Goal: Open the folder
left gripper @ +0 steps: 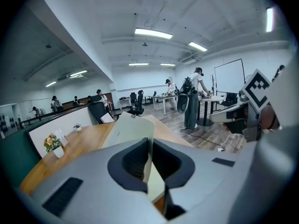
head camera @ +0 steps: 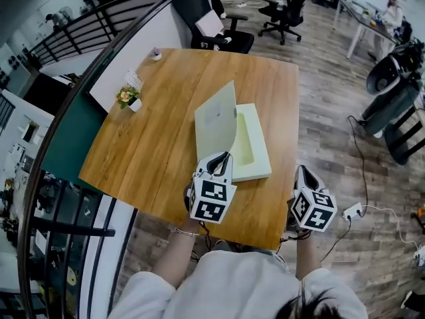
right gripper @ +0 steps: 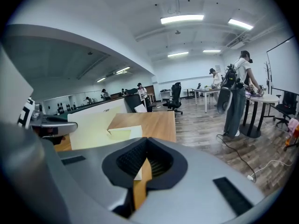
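Note:
A pale yellow-green folder lies on the wooden table [head camera: 153,151]. Its base [head camera: 255,148] rests flat while its cover [head camera: 216,121] stands raised, nearly upright, hinged along the left side. My left gripper [head camera: 222,158] is shut on the cover's near edge, and in the left gripper view the thin cover [left gripper: 133,129] runs between the pads [left gripper: 138,160]. My right gripper [head camera: 301,171] hovers at the table's front right corner, apart from the folder, its jaws shut with nothing between them [right gripper: 145,146]. In the right gripper view the raised cover [right gripper: 93,129] shows at the left.
A small potted flower [head camera: 128,98] and a card stand [head camera: 134,80] sit at the table's far left. A black office chair [head camera: 212,25] stands behind the table. A cable and power strip [head camera: 352,211] lie on the floor to the right. People work at desks farther off.

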`<move>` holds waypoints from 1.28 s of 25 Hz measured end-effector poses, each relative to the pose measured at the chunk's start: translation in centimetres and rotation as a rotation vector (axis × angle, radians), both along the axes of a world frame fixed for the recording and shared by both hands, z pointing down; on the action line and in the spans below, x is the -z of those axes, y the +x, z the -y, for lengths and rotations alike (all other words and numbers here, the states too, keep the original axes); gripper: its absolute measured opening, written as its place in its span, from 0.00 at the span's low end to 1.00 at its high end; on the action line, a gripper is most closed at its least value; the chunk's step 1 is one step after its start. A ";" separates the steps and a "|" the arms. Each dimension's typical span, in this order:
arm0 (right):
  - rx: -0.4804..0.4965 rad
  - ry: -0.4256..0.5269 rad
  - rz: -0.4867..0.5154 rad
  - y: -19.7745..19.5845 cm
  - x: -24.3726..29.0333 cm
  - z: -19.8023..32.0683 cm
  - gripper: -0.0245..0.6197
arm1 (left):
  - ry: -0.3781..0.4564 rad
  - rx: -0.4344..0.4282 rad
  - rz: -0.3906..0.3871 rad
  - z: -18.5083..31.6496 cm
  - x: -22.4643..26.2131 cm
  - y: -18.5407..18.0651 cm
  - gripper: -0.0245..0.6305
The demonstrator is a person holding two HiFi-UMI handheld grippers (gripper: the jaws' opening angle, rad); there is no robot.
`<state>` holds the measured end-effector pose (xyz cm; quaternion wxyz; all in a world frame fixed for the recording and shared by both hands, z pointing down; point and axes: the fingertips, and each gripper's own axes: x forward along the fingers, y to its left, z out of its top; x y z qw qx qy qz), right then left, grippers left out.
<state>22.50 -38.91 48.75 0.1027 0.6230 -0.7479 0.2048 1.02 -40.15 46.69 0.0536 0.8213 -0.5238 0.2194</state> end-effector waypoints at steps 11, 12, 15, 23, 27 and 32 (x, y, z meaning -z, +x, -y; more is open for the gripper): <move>0.111 0.024 -0.021 -4.7 1.3 1.6 0.04 | 0.054 0.200 -0.135 -1.3 2.0 -7.7 0.05; 0.120 0.026 -0.022 -5.0 1.5 1.8 0.04 | 0.055 0.217 -0.151 -1.4 2.1 -8.2 0.05; 0.148 0.031 -0.027 -6.1 1.9 2.2 0.04 | 0.049 0.265 -0.212 -1.7 2.2 -9.8 0.04; 0.212 0.035 -0.040 -8.7 2.1 3.3 0.04 | 0.055 0.395 -0.317 -3.0 1.8 -13.9 0.04; 0.247 0.033 -0.049 -10.2 2.2 3.6 0.04 | 0.051 0.460 -0.382 -4.1 1.4 -16.0 0.04; 0.287 0.027 -0.054 -12.5 2.0 4.3 0.04 | 0.046 0.529 -0.423 -5.2 0.7 -18.5 0.04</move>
